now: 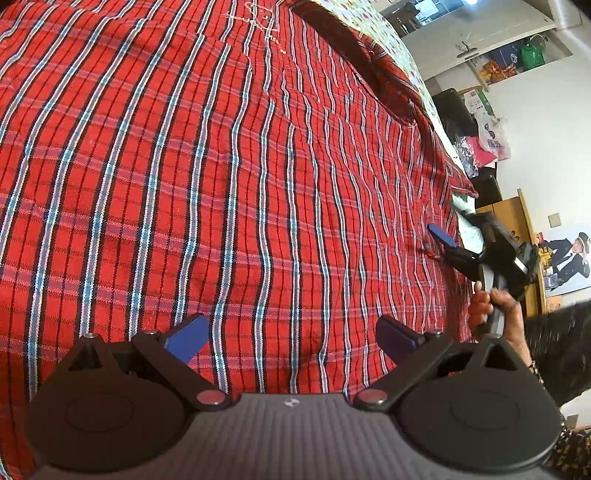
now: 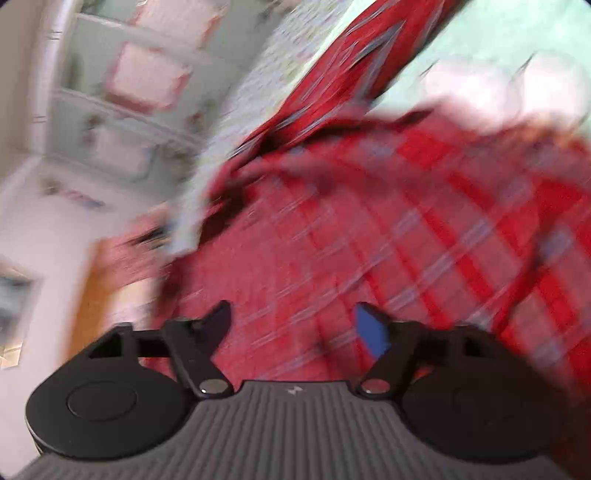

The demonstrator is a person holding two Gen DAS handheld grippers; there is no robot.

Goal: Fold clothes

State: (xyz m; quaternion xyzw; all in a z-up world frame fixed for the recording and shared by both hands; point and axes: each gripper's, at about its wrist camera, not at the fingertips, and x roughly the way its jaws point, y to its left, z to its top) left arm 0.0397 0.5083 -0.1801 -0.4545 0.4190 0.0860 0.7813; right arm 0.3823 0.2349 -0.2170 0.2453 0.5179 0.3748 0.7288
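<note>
Red plaid cloth, striped blue, white and black: a shirt (image 1: pixel 229 177) spread flat, filling nearly the whole left wrist view. It lies on a bed with a pale dotted cover (image 1: pixel 391 40), which shows only as a strip past the shirt's far edge. A dark fold or seam (image 1: pixel 354 55) runs along that far edge. Faint stitched lettering (image 1: pixel 258 22) sits near the shirt's top centre.

Beyond the shirt's right edge: a white wall, a wooden cabinet (image 1: pixel 517 218), a plastic bag (image 1: pixel 491 136), shelves with clutter. Too small to name more.

Left tool (image 1: pixel 291 336): over the shirt's near part, fingers spread wide, blue pads (image 1: pixel 188 336) clear of each other, nothing clamped; only flat cloth shows between them.

Right tool (image 1: pixel 439 240): at the shirt's right edge, held by a hand (image 1: pixel 495 306) with a dark sleeve (image 1: pixel 554 350) behind it. One blue pad tip rests at or just above the cloth. In its own view (image 2: pixel 295 328) the fingers stand partly apart with plaid cloth showing between them; the picture is heavily blurred, and I cannot tell whether the pads press on the cloth. A bunched fold of the shirt (image 2: pixel 406 155) rises ahead of that tool.
</note>
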